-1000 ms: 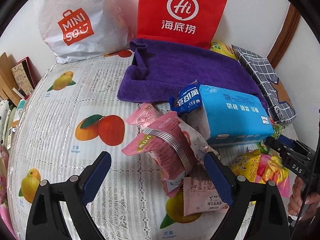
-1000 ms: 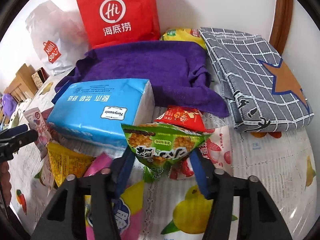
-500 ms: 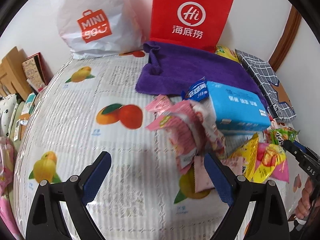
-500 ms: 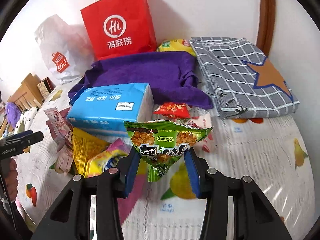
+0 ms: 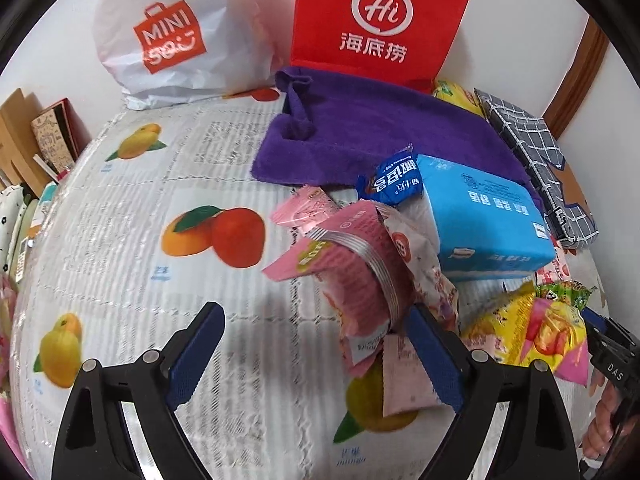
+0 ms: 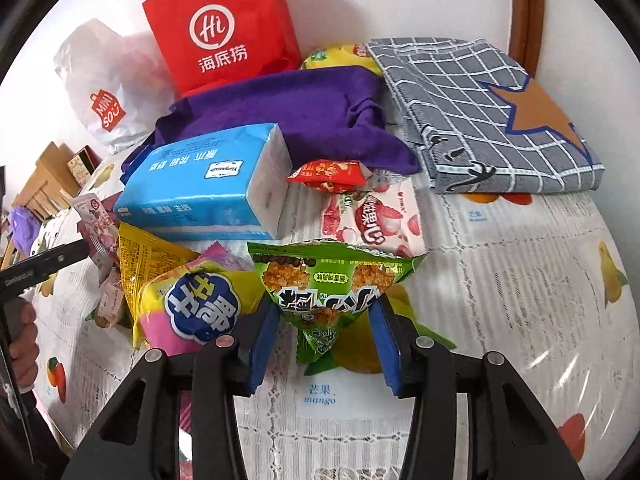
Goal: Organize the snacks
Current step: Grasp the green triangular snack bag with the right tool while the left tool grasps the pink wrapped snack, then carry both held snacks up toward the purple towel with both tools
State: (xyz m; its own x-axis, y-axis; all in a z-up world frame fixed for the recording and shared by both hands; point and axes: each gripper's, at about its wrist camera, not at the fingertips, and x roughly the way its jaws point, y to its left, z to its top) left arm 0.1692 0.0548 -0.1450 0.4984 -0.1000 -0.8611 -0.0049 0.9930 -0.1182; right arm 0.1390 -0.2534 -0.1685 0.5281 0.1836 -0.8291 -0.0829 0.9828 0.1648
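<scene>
A heap of snack packets lies on the fruit-print tablecloth (image 5: 168,184) beside a blue tissue pack (image 5: 484,216). My left gripper (image 5: 314,354) hangs over the cloth with its jaws wide and closing. A pink snack packet (image 5: 352,276) reaches in beside the right finger (image 5: 432,354), and neither pad presses on it. My right gripper (image 6: 324,340) is shut on a green snack packet (image 6: 332,280), held clear of the cloth. Under it lie a white lychee packet (image 6: 376,220), a red packet (image 6: 328,174) and a yellow-pink chip bag (image 6: 192,304).
A purple towel (image 5: 372,132), a red paper bag (image 5: 376,20) and a white plastic bag (image 5: 172,32) stand at the back. A grey checked cloth (image 6: 492,112) lies at the right. Boxes (image 5: 36,140) crowd the table's left edge. A hand (image 6: 22,344) shows at the left.
My right gripper has drawn back from the pile with the green packet, uncovering the lychee packet. My left gripper backed away from the pink packet, then came close to it again.
</scene>
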